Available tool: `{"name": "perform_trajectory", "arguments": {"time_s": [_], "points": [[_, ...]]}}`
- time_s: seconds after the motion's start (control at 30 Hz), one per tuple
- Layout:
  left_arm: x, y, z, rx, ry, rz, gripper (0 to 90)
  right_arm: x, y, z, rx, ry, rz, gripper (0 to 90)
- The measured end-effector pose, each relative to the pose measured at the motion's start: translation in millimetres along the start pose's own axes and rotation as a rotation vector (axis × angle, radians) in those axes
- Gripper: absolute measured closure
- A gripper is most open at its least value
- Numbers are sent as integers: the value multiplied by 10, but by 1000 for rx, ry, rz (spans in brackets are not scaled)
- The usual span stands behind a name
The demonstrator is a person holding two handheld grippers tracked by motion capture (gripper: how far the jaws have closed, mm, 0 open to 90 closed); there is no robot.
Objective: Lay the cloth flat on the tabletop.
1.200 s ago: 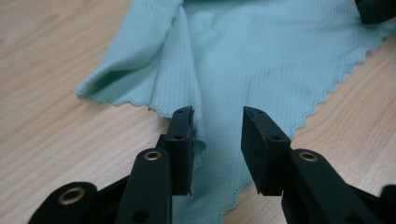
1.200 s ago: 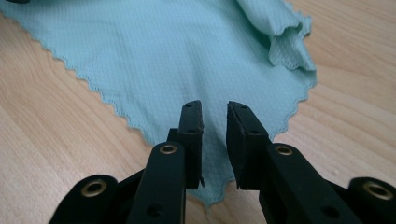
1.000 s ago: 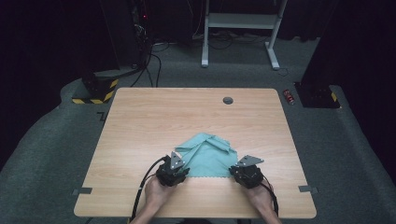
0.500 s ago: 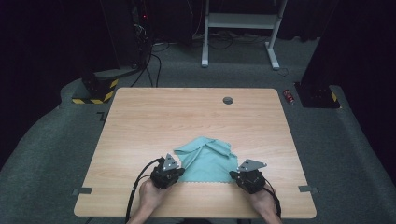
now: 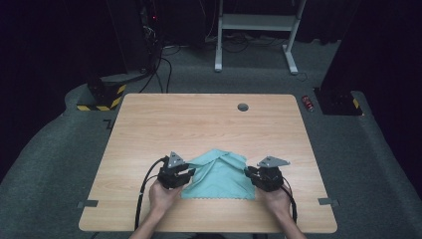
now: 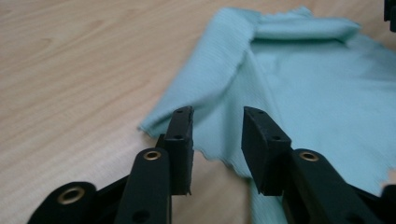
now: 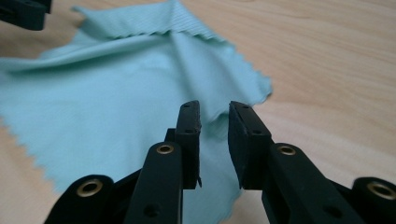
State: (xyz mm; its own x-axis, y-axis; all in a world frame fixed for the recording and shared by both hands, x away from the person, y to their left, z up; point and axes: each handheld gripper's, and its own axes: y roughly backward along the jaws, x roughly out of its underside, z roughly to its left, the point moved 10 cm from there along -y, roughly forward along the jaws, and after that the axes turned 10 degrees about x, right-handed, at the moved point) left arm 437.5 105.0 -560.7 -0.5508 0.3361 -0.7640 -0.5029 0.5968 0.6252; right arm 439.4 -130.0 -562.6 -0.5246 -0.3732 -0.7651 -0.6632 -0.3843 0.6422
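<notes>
Two hands at the near edge of the tabletop [image 5: 149,124], one pair of tongs in each. Left tongs [image 5: 185,175] sit at the left edge of one teal cloth [image 5: 219,174]; right tongs [image 5: 250,174] at its right edge.

Left gripper view: left tongs [image 6: 217,133] stand apart, jaws just been opening, a clear gap between them. The cloth [image 6: 317,93] lies below and beyond the jaws, its scalloped corner under the tips; pads do not press on it.

Right gripper view: right tongs [image 7: 215,130] also parted, jaws just been opening, narrower gap. The cloth [image 7: 107,102] spreads flat to the left and ahead, a corner under the tips; nothing pinched.

Cloth count: one. It lies on the near half of the tabletop, midway across, far part folded over on itself with one flap.

Farther on the tabletop: one round dark grommet [image 5: 243,107] near the far edge, well apart from the cloth.

Beyond, on the carpeted floor: one yellow-and-black striped block [image 5: 102,99] at far left, one small red item [image 5: 309,103] at far right, one white frame stand [image 5: 256,30], loose cables [image 5: 161,64].
</notes>
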Motion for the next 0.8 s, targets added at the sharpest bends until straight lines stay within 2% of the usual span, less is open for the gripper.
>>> {"name": "perform_trajectory", "arguments": {"time_s": [0.1, 0.17, 0.27, 0.33, 0.47, 0.53, 0.63, 0.67, 0.73, 0.8], "points": [[-50, -58, 100, -42, 1, -9, 574, -72, -134, -90, 33, -29, 1, 717], [-47, -93, 163, -46, 30, -14, 566, -125, -204, -140, 47, -39, -1, 709], [-15, -130, 247, -60, 62, -5, 556, -177, -312, -189, 61, -55, 28, 657], [-8, -145, 263, -61, 58, -2, 553, -194, -381, -221, 89, -16, 42, 651], [-8, -180, 251, -61, 38, 1, 554, -211, -476, -238, 100, -7, 77, 655], [1, -220, 258, -56, 44, 5, 562, -205, -520, -245, 96, -26, 97, 671], [12, -282, 253, -10, 97, -3, 607, -181, -600, -258, 89, -43, 120, 691], [13, -299, 253, -2, 104, -6, 625, -181, -620, -255, 88, -42, 114, 709], [10, -323, 237, 15, 100, -8, 678, -194, -636, -235, 86, -41, 112, 794], [1, -331, 223, 26, 92, -12, 758, -198, -643, -212, 88, -12, 113, 880]]}}
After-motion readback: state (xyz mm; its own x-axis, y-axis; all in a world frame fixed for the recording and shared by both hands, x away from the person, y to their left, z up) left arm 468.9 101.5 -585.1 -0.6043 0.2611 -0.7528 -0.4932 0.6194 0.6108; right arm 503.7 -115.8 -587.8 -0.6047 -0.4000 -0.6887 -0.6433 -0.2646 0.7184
